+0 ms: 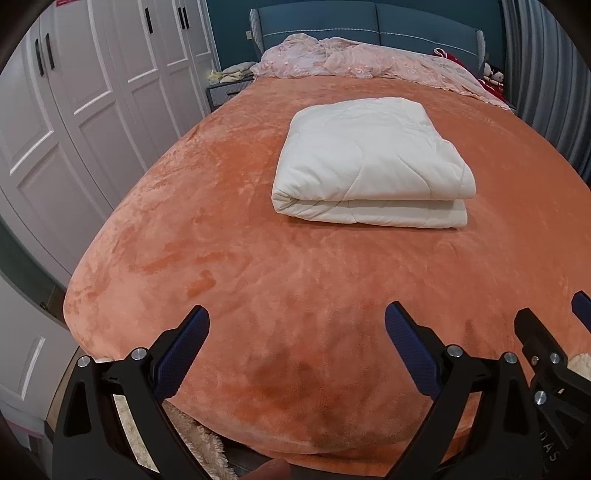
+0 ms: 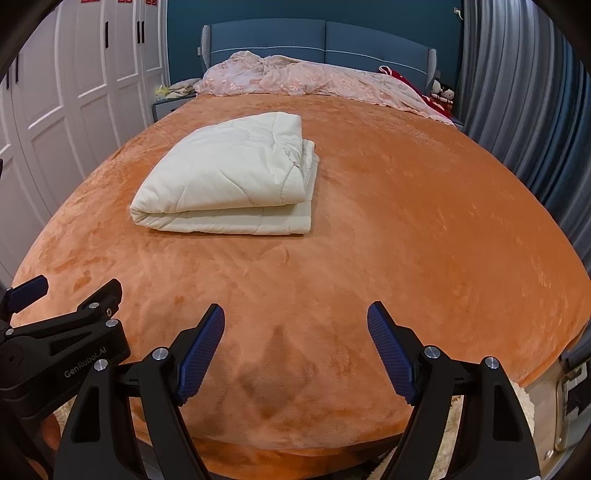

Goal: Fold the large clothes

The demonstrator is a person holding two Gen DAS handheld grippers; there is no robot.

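Observation:
A cream quilted blanket (image 1: pixel 373 162) lies folded into a thick rectangle on the orange plush bed cover (image 1: pixel 229 266). It also shows in the right wrist view (image 2: pixel 229 177), left of centre. My left gripper (image 1: pixel 297 317) is open and empty, held over the foot of the bed, well short of the blanket. My right gripper (image 2: pixel 295 314) is open and empty, also over the foot of the bed. The right gripper shows at the right edge of the left wrist view (image 1: pixel 550 332); the left gripper shows at the left edge of the right wrist view (image 2: pixel 66 299).
A crumpled pink lace cover (image 1: pixel 354 59) lies at the head of the bed below a blue headboard (image 1: pixel 376 22). White wardrobe doors (image 1: pixel 88 96) stand along the left. Grey curtains (image 2: pixel 524 110) hang on the right. A nightstand (image 1: pixel 225 88) sits far left.

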